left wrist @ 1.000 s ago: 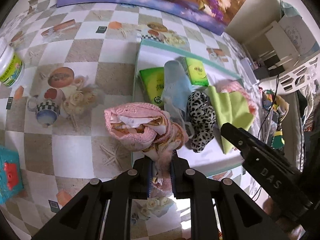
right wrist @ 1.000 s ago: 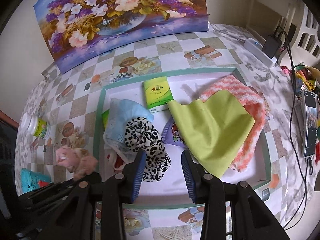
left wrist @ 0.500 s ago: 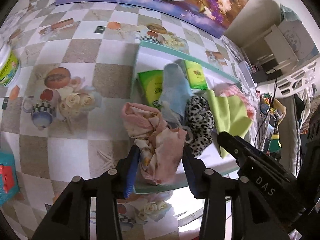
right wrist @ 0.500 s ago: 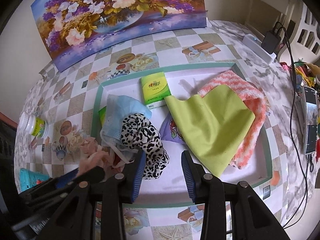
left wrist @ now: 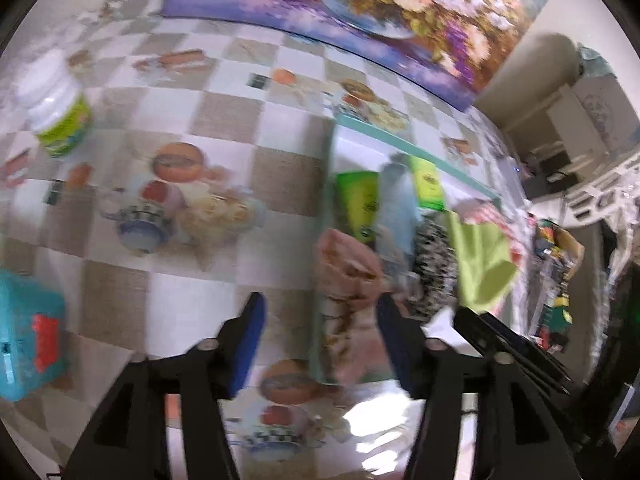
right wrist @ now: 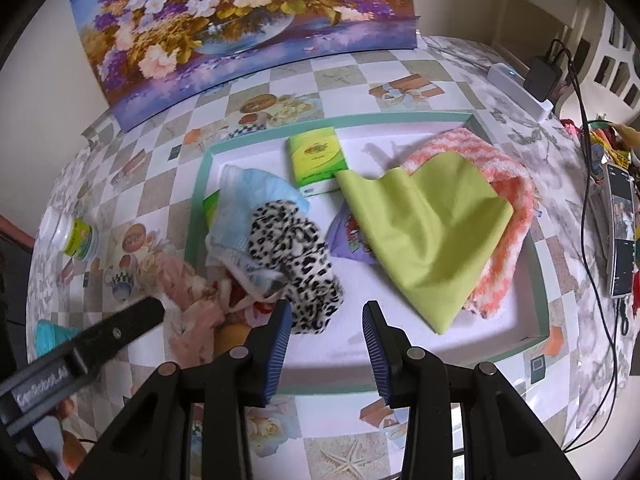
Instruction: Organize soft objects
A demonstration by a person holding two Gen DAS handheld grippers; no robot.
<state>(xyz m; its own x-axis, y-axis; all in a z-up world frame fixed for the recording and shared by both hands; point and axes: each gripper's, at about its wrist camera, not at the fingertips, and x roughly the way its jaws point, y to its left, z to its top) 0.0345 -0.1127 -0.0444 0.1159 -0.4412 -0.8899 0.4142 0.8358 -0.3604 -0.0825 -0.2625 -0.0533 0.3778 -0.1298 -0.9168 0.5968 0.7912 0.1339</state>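
The left gripper [left wrist: 320, 336], jaws opening, is releasing the pink cloth [left wrist: 352, 276] over the tray's [right wrist: 192, 216] left edge; the right gripper [right wrist: 324, 336] hovers part-open, empty, likely to tidy next.

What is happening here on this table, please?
A person with a claw in each hand is sorting soft items into a shallow tray. The left claw is opening over a pink cloth that lies across the tray's near left edge. The right claw hovers open and empty beside a leopard-print cloth.
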